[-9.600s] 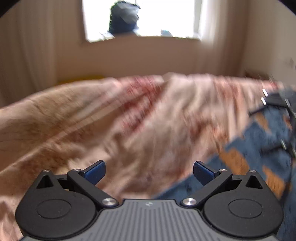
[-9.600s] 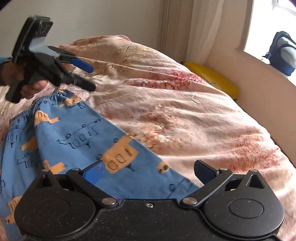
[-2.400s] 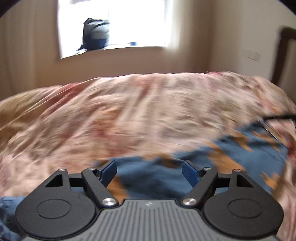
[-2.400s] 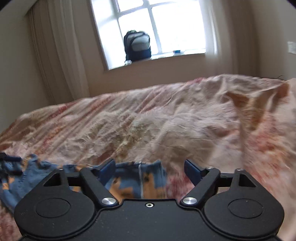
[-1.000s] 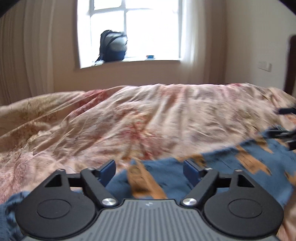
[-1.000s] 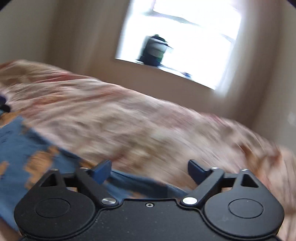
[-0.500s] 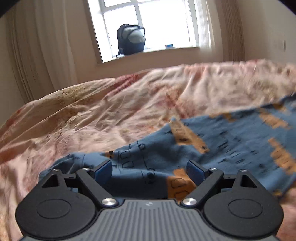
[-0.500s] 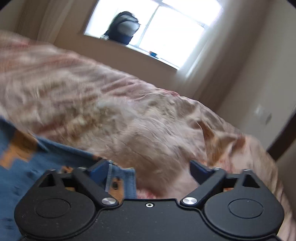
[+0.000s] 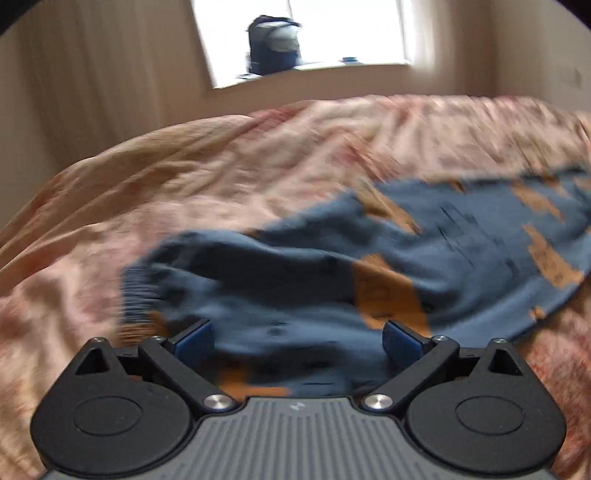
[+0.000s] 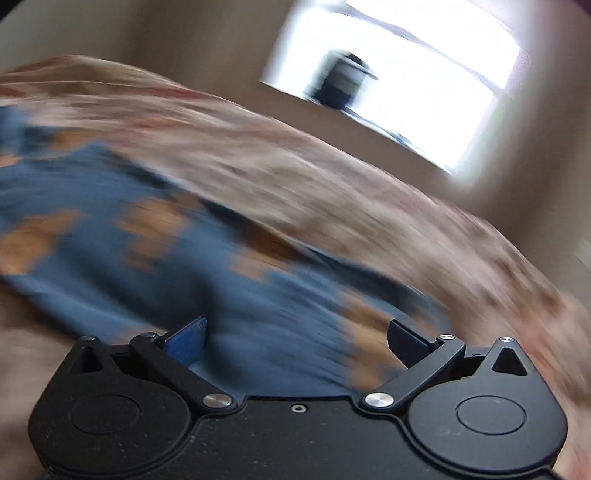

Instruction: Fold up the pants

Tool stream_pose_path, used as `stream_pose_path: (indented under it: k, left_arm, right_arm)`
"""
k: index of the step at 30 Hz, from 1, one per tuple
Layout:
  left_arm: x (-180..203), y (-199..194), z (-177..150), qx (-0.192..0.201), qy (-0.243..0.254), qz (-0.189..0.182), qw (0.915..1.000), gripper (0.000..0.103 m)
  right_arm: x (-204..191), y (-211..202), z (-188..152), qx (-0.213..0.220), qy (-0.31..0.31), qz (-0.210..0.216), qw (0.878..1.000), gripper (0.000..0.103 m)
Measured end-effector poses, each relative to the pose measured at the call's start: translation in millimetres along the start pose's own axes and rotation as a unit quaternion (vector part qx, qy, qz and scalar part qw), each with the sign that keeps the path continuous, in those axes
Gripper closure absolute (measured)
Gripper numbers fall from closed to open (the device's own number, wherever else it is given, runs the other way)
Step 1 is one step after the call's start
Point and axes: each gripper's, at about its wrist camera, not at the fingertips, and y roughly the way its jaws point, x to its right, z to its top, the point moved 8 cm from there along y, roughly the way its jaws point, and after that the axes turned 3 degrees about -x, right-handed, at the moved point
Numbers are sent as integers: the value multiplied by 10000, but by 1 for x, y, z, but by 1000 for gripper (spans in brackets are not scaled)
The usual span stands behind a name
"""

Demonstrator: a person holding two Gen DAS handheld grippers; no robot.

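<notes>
A pink and red patterned bedspread [image 9: 229, 184] covers the bed and fills most of both wrist views, rumpled into long creases; in the right wrist view it [image 10: 332, 177] is heavily blurred. On it lie the blue pants [image 9: 424, 254] printed with orange shapes and dark outlines, spread in a long band that runs from the lower middle of the left wrist view out to its right edge, with a gathered elastic end [image 9: 138, 295] at the left. In the right wrist view the same pants [image 10: 110, 229] stretch from the left edge down toward the tool. Behind the bed a bright window [image 9: 306, 33] sits in a beige wall, and a dark backpack [image 9: 273, 44] stands on its sill; the right wrist view shows it [image 10: 341, 81] smeared by blur. The left gripper [image 9: 297, 338] has its blue-tipped fingers spread wide apart, with pants fabric lying in the gap between them. The right gripper [image 10: 295, 338] is likewise spread wide, over the blue cloth near one end of the pants, holding nothing.
</notes>
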Motion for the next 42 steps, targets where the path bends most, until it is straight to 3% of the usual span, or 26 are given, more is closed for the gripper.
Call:
stream_pose_path:
  k: [3,5,7,9,11,13,15,18,22,24,28,30,31,32,34,38,42]
  left_arm:
    - [-40,-24,7,366,-670,514,9958,2]
    - [-73,-28,7,492,-1305,874,9864,1]
    - [-100,-26,1,525,-1782,1068,9768,1]
    - [-117,-21,-7,525,-2025,930,9734,1]
    - [-125,-17,-16,649,-2180,794,9705,1]
    - [-130,-14,-25,649,-2334,661,9680,1]
    - [-132,-12,-33,580,-2532,548,9641,1]
    - [-132,-10,-43,507,-2794,306,9583,0]
    - [-125,-1,-49,454,-3091,-482,9487,0]
    - [-123,5,-50,409,-3211,-720,9434,0]
    - [-122,9,-49,482,-3183,-922,9423,0]
    - [-123,11,-50,489,-3229,-980,9401,0]
    - [-123,12,-50,480,-3235,-1010,9396,0]
    - [-123,14,-51,473,-3218,-1023,9401,0]
    - [-123,14,-50,488,-3153,-1027,9421,0]
    - [-120,17,-47,552,-3136,-1284,9392,2]
    - [-122,26,-44,612,-3485,-1810,9176,10]
  right_arm:
    - [2,-11,25,330,39,-249,9991,1]
    - [-26,-15,53,637,-152,58,9978,1]
    - [-66,-11,89,857,-374,790,9925,1]
    - [-113,-11,129,1092,-499,1871,9750,1]
    - [-162,-6,169,992,-711,3019,9455,1]
    - [-208,-2,201,797,-875,3747,9196,1]
    - [-251,3,228,587,-1014,4181,9008,1]
    - [-298,2,251,257,-1183,4425,8885,1]
    - [-348,3,272,-485,-1328,4838,8637,2]
    - [-375,-2,276,-731,-1660,4934,8507,9]
    - [-418,-14,285,-959,-2044,5260,8200,31]
    - [-434,-14,282,-928,-2279,5345,8085,47]
    - [-441,-12,278,-991,-2352,5378,8035,63]
    - [-445,-11,274,-974,-2436,5373,8016,80]
    - [-446,-8,268,-734,-2586,5323,8027,94]
    - [-435,4,264,-694,-2348,5401,8052,92]
    - [-433,5,262,-667,-2145,5487,8053,89]
